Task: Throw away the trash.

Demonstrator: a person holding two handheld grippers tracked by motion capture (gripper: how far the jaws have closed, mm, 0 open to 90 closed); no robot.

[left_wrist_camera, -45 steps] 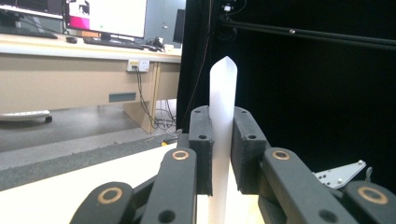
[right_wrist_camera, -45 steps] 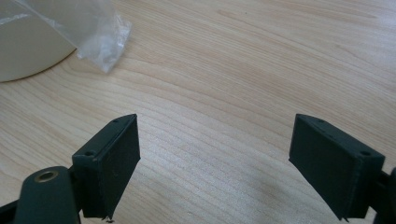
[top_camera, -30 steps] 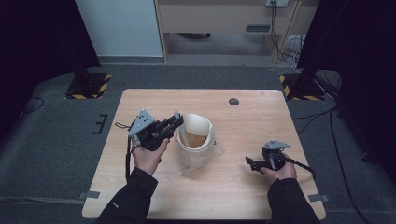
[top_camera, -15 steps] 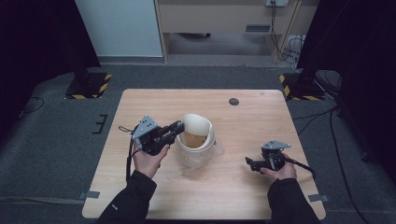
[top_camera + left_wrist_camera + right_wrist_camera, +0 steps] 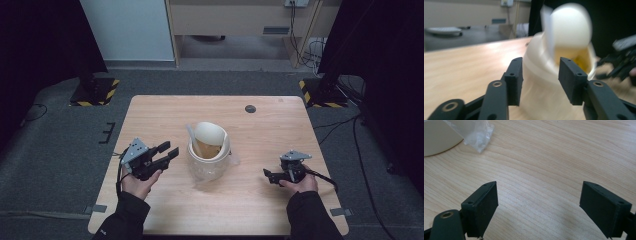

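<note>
A small cream-white bin (image 5: pixel 209 159) with a tilted swing lid (image 5: pixel 210 132) stands at the middle of the wooden table (image 5: pixel 270 125). A clear plastic liner (image 5: pixel 233 160) hangs over its rim. My left gripper (image 5: pixel 169 152) is open a short way left of the bin, touching nothing. The left gripper view looks between the open jaws of that gripper (image 5: pixel 541 80) at the blurred bin (image 5: pixel 541 95). My right gripper (image 5: pixel 266 175) rests low near the table's front right, open and empty. In the right gripper view, this gripper (image 5: pixel 539 205) is over bare wood, with the bin's base (image 5: pixel 437 137) and the liner (image 5: pixel 477 135) at upper left.
A small dark round disc (image 5: pixel 250 108) lies near the table's far edge. In the left gripper view the other gripper (image 5: pixel 624 58) appears beyond the bin. Dark floor, a white panel and a wooden cabinet lie behind the table.
My left gripper has drawn back from the bin's rim, leftward and toward the person, still open. The right gripper has not moved.
</note>
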